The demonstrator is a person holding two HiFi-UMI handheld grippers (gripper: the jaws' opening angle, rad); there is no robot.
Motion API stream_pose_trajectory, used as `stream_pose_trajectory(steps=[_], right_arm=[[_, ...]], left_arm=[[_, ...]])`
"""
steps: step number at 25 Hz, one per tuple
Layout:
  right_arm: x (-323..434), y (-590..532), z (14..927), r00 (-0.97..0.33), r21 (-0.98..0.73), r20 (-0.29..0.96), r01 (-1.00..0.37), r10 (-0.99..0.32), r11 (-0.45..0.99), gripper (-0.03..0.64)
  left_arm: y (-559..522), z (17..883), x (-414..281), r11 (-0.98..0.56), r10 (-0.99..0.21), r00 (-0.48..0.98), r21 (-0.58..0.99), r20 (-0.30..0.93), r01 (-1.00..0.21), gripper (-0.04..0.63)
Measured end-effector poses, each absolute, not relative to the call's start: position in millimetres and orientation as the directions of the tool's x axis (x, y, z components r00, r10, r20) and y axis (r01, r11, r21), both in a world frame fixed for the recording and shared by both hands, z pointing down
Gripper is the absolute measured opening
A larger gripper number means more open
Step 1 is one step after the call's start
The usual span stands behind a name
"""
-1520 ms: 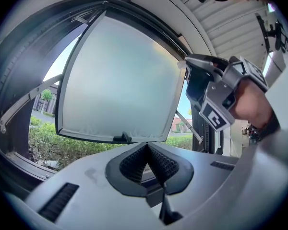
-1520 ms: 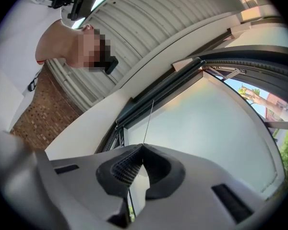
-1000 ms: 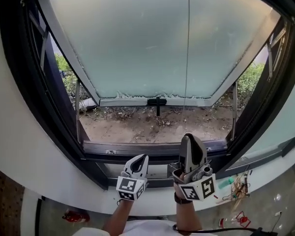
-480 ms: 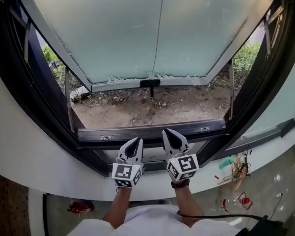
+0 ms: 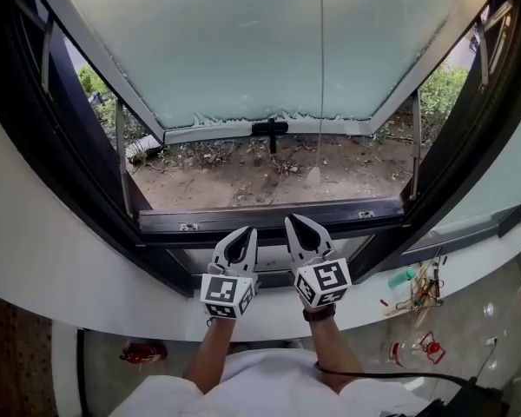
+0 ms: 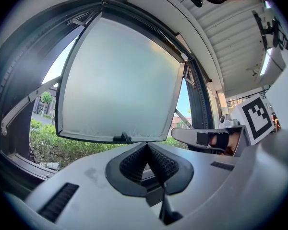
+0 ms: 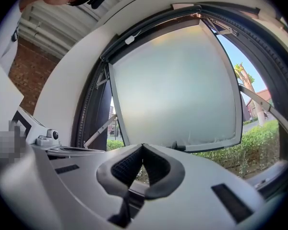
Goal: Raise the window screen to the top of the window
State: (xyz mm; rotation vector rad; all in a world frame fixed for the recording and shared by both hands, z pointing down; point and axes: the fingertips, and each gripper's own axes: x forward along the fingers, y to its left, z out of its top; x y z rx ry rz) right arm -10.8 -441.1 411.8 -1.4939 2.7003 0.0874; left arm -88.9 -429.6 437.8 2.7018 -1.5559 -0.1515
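The window's frosted sash [image 5: 260,42] is swung outward, with a black handle [image 5: 270,129] on its lower rail. A thin cord [image 5: 321,59] hangs down in front of the pane. I cannot make out the screen itself in any view. My left gripper [image 5: 243,233] and right gripper [image 5: 293,222] are side by side just below the dark lower frame [image 5: 260,220], pointing at the window. Both are shut with nothing between the pads. The left gripper view shows the shut left gripper [image 6: 146,145] under the sash [image 6: 120,80]. The right gripper view shows the shut right gripper [image 7: 143,146] the same way.
Metal stay arms [image 5: 122,163] [image 5: 414,146] hold the sash at both sides. Bare ground [image 5: 243,176] and shrubs [image 5: 443,85] lie outside. A white curved wall [image 5: 69,268] runs under the frame. Small items, a green bottle [image 5: 401,278] and a red tool [image 5: 430,352], lie on the floor at right.
My right gripper has come down from a raised, upward-tilted pose to sit level beside the left gripper. The left gripper has stayed where it was.
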Motion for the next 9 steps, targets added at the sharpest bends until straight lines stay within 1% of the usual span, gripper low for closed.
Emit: stream_pose_trajectory(steps=[9], right_arm=[[-7.5,-442.5,412.0,-0.541,0.013,-0.080,-0.840,-0.837,0.542,0.003]], left_arm=[[-429.9,440.5,-83.6,-0.499,-0.866,0.496,0.066,-0.064,-0.864,0.002]])
